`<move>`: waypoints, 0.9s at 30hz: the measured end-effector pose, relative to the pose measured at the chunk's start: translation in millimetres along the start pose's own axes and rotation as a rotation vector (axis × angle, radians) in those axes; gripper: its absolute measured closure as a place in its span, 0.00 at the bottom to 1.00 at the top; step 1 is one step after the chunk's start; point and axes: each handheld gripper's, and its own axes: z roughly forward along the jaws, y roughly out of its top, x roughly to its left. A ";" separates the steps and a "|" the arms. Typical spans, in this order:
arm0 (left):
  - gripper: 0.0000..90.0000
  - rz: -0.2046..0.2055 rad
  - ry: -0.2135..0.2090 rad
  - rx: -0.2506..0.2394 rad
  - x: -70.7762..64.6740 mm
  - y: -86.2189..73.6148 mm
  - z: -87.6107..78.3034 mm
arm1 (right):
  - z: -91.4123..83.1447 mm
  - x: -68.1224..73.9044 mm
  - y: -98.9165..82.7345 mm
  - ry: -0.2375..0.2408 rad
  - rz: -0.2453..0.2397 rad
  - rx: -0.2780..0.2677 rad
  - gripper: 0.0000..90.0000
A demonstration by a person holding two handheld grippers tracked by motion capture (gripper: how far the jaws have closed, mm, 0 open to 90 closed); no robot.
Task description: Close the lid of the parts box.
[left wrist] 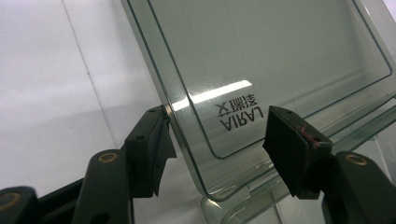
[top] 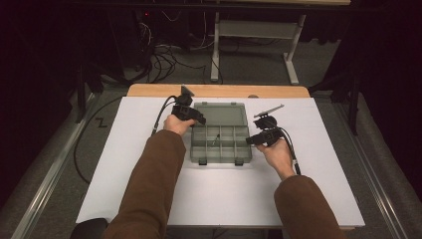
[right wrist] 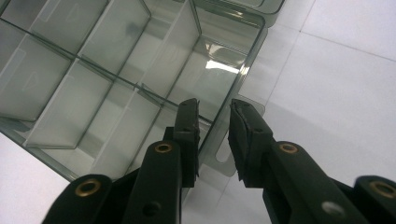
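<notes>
A clear grey compartment box (top: 192,147) lies in the middle of the white table top, its lid (top: 219,113) swung back flat behind it. My left gripper (top: 201,119) is at the lid's near left corner. In the left gripper view its jaws (left wrist: 217,135) stand wide, with the printed corner of the lid (left wrist: 261,56) between them and nothing pressed. My right gripper (top: 249,140) is at the box's right side. In the right gripper view it (right wrist: 214,109) straddles the box's right wall (right wrist: 254,44), one jaw inside a compartment and one outside, closed on it.
Two dark latches (top: 203,161) sit on the box's front edge. The white table top (top: 308,194) spreads wide around the box, with a wooden strip (top: 219,90) along its back. Cables (top: 164,62) and a white table frame (top: 216,45) stand on the floor beyond.
</notes>
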 end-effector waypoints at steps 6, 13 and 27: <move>0.46 -0.012 -0.010 0.001 1.1 -0.4 0.4 | 0.0 -0.1 0.1 0.000 -0.002 0.002 0.82; 0.46 -0.023 -0.023 -0.005 1.4 -0.8 -0.5 | 0.0 -0.4 0.1 0.001 -0.001 0.002 0.82; 0.47 -0.016 -0.033 -0.016 1.6 -1.3 -4.0 | -0.1 0.2 0.1 -0.001 0.000 0.004 0.82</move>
